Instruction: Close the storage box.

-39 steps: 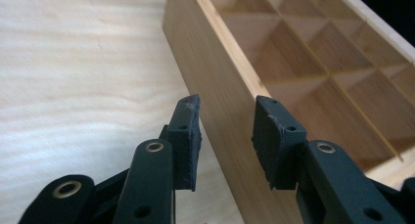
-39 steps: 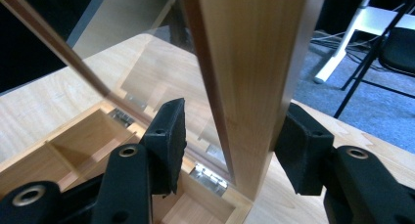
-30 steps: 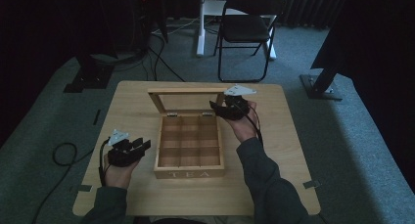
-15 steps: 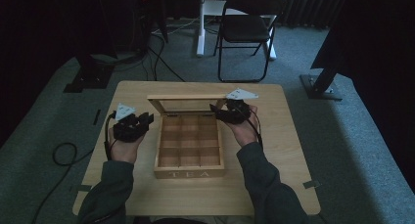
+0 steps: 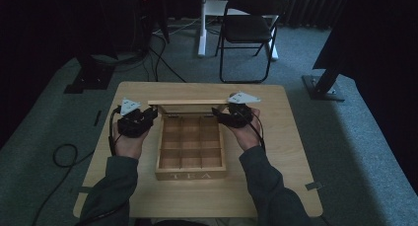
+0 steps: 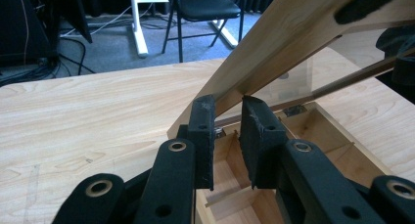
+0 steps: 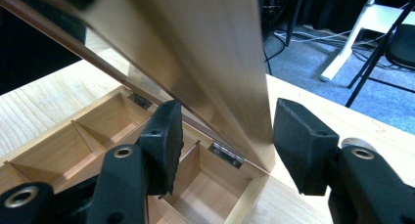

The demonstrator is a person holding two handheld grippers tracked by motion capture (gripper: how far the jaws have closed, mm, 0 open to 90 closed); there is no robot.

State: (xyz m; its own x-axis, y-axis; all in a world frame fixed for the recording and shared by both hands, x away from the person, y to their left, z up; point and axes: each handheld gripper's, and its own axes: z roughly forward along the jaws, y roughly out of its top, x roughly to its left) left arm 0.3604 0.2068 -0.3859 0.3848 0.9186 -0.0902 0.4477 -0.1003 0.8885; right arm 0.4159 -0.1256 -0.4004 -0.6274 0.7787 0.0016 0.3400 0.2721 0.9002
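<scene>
The wooden tea box (image 5: 191, 152) stood in the middle of the table (image 5: 276, 186), its lid (image 5: 188, 102) raised. The left gripper (image 6: 227, 136), narrowly spread, and the right gripper (image 7: 225, 141), spread wide, each straddled one side edge of the lid.

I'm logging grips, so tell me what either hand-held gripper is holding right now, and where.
Neither clamps anything. The left hand-held gripper and right hand-held gripper stand open astride the lid's side edges.

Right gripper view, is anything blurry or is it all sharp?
Right gripper view: the raised pale wooden lid is smeared, its top corner dark; the black jaws and wooden compartments look sharper. High view: dim, dark surroundings. Left gripper view: brighter, lid edge crisp.
</scene>
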